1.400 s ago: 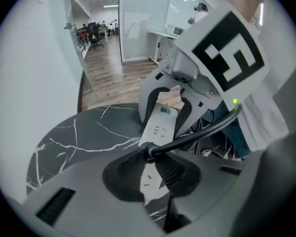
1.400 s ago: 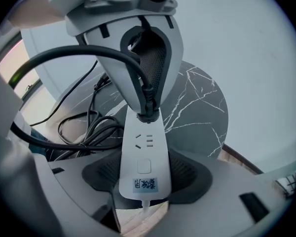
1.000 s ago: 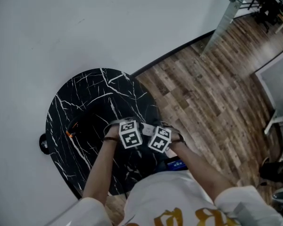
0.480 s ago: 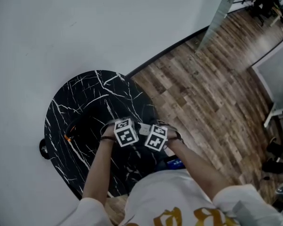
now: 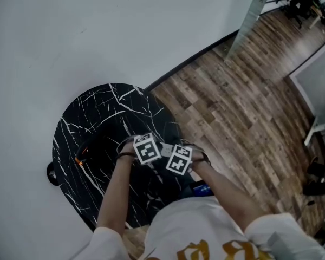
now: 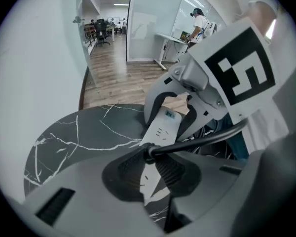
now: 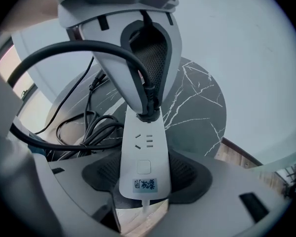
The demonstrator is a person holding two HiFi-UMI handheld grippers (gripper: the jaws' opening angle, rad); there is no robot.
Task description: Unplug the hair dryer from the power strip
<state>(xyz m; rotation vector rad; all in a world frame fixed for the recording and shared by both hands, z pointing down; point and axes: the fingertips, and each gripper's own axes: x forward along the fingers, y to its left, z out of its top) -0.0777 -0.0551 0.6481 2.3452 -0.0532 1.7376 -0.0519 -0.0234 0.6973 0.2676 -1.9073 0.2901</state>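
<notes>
1. Black marble table point(image 5: 92, 112): both grippers work close together above it.
2. White power strip point(image 7: 143, 157): the right gripper point(image 7: 144, 177) is clamped on its switch end. Hold that firm as the anchor.
3. Left gripper point(image 6: 149, 168): its pads pinch the black plug point(image 6: 146, 152), which seems seated in the strip's far socket.
4. Judgement: pull straight along the prongs, gripping the plug body and not the cord point(image 6: 202, 141).

Counted one round black marble counter point(image 5: 97, 112). Found one white power strip point(image 7: 155, 157), bearing one black plug point(image 7: 148, 113), one thick black cord point(image 7: 64, 51), one free socket point(image 7: 144, 142), one square button point(image 7: 143, 167) and one printed label point(image 7: 145, 184). Tallied two claws, the left claw point(image 6: 149, 171) and the right claw point(image 7: 144, 177), and two marker cubes point(image 5: 147, 149), one to each claw. Saw two forearms point(image 5: 116, 188) as well. Could not number the thinner black cables point(image 7: 84, 127), tangled together.
</notes>
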